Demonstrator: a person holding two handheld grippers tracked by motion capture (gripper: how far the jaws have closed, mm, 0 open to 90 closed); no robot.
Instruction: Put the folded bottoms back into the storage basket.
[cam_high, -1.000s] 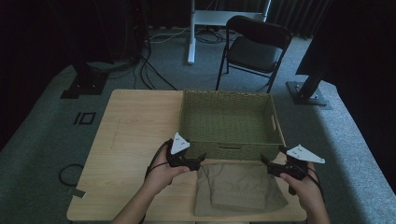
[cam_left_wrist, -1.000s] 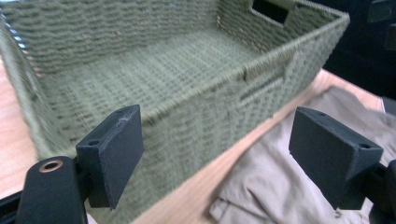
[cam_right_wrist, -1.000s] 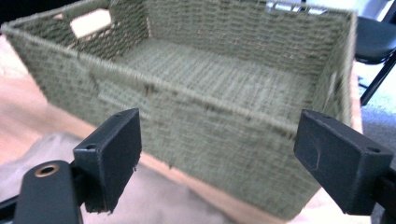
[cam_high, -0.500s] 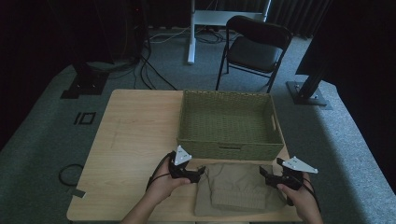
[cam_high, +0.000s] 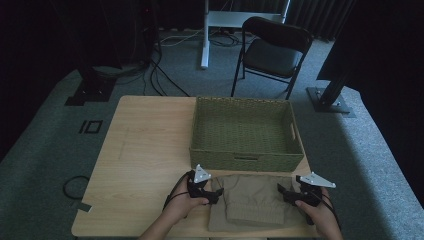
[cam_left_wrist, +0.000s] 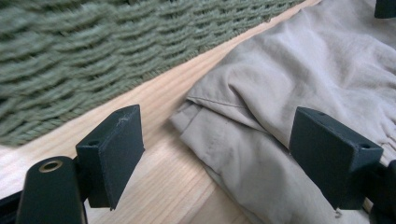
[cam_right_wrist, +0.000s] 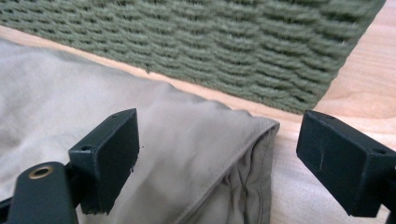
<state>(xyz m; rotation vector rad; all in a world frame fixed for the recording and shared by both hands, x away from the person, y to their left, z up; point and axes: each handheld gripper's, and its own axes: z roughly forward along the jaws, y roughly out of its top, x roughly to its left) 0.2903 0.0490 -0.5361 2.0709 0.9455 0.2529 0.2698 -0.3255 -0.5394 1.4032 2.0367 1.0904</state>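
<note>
Both grippers lowered toward table since earlier frame, left gripper (cam_high: 216, 192) jaws wide at cloth's (cam_high: 255, 202) 9 o'clock edge, right gripper (cam_high: 283, 192) jaws wide at 3 o'clock, basket (cam_high: 245, 162) at 12.

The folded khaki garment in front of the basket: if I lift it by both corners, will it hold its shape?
Probably not. The khaki garment shows soft wrinkles and loose folded layers, so it should sag and may unfold. It looks thin and light. Both the left gripper and right gripper stand open over its corners.
</note>
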